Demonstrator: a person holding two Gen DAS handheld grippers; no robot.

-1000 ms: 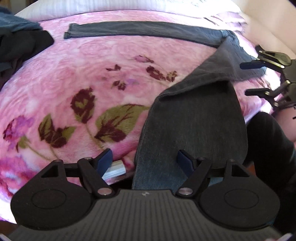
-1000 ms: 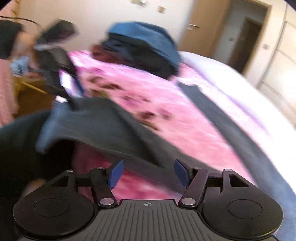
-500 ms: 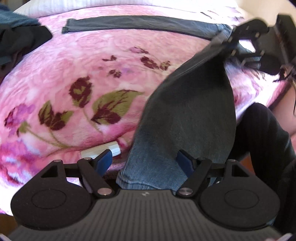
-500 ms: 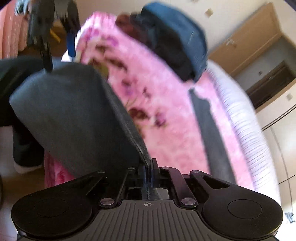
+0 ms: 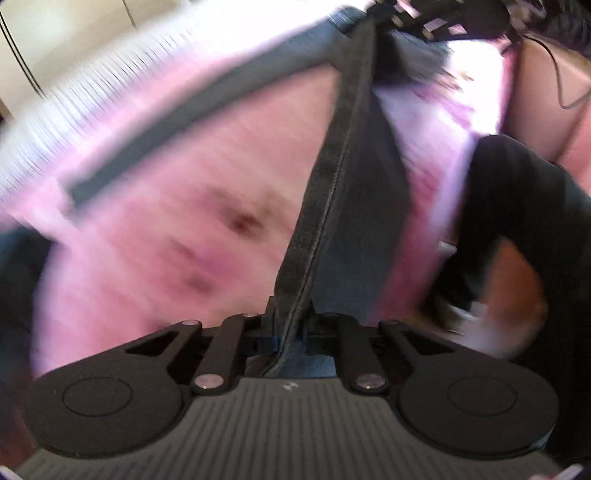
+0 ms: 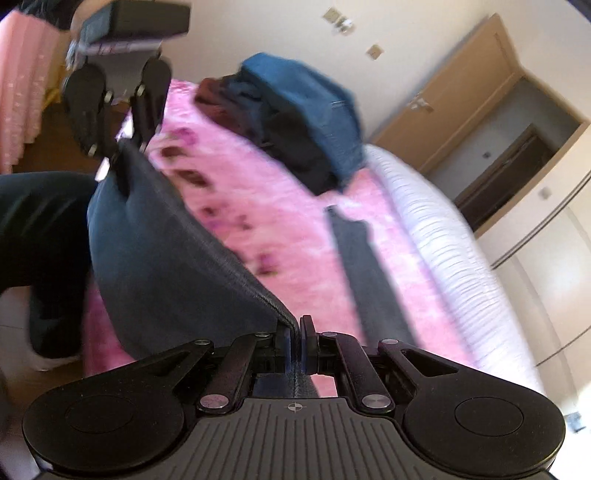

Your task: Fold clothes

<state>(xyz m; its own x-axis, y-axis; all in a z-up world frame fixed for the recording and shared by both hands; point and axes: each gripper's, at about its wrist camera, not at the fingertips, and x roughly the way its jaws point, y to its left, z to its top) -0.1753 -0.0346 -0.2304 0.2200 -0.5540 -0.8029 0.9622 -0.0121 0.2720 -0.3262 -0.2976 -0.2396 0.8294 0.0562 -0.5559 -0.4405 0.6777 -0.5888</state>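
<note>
Grey jeans (image 5: 332, 192) are stretched taut between both grippers above the pink flowered blanket (image 5: 155, 229). My left gripper (image 5: 290, 325) is shut on the lower end of one leg's seam. My right gripper (image 6: 293, 343) is shut on the upper end of that same leg (image 6: 166, 236). In the right wrist view the left gripper (image 6: 118, 155) pinches the far corner, and in the left wrist view the right gripper (image 5: 384, 14) is at the top. The other leg (image 6: 365, 269) lies flat on the blanket. The left wrist view is heavily blurred.
A pile of dark and blue clothes (image 6: 295, 118) sits on the far part of the bed. A white ribbed cover (image 6: 454, 266) runs along the bed's far side. A person's dark trouser leg (image 5: 517, 221) stands by the bed edge. A wooden door (image 6: 454, 88) is behind.
My left gripper has shut on the jeans leg and lifted it, swinging fast. The right gripper, shut half a second ago, holds on, and the leg is now stretched between both.
</note>
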